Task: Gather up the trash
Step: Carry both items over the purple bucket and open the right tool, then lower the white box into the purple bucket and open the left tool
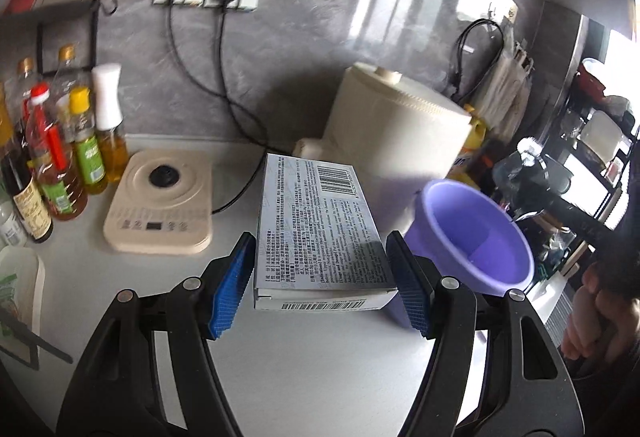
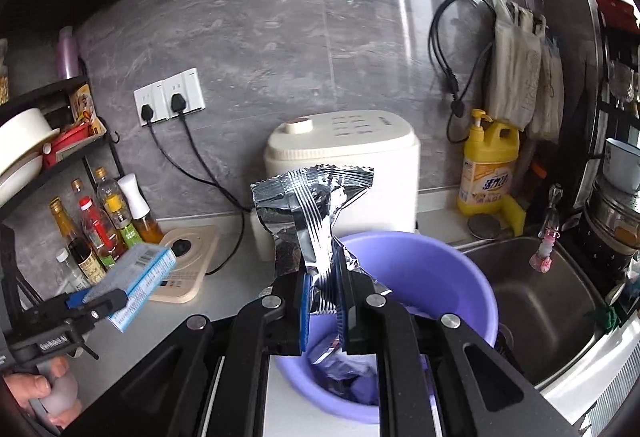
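The left hand-held gripper clamps a printed carton; the right hand-held gripper pinches a silver foil wrapper above the purple bucket.

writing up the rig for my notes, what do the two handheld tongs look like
Both tongs, left and right, have glossy black linkage arms with round silver pivot pins and blue ribbed pads. The left one, seen from the right wrist view, has small white lettering on its black body above a pale grey handle.
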Action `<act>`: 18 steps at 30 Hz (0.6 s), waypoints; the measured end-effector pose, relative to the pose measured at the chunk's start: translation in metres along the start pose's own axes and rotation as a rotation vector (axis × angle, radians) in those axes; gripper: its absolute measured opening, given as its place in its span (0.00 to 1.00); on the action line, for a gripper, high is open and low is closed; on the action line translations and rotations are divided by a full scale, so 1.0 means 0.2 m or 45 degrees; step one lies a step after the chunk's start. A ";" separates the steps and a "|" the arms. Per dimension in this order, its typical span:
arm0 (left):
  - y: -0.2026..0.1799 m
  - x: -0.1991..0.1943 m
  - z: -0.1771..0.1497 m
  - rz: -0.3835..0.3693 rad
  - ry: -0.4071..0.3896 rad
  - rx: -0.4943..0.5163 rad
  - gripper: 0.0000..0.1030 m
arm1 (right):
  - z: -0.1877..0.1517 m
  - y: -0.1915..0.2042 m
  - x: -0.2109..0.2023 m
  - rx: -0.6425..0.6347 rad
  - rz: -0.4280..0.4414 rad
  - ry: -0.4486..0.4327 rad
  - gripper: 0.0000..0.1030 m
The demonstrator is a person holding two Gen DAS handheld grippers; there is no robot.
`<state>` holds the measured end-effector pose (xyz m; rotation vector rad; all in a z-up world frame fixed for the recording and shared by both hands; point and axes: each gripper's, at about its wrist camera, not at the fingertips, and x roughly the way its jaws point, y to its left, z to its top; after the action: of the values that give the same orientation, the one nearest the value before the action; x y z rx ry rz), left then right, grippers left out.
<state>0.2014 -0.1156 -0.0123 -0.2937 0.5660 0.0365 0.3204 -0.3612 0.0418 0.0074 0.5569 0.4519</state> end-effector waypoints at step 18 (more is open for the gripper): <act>-0.50 0.16 0.00 0.000 -0.057 0.020 0.65 | -0.06 -0.40 0.17 -0.092 0.180 0.165 0.54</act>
<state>0.2385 -0.2122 -0.0034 -0.2767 0.5213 0.0386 0.3728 -0.4213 0.0042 -0.0520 0.6699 0.6130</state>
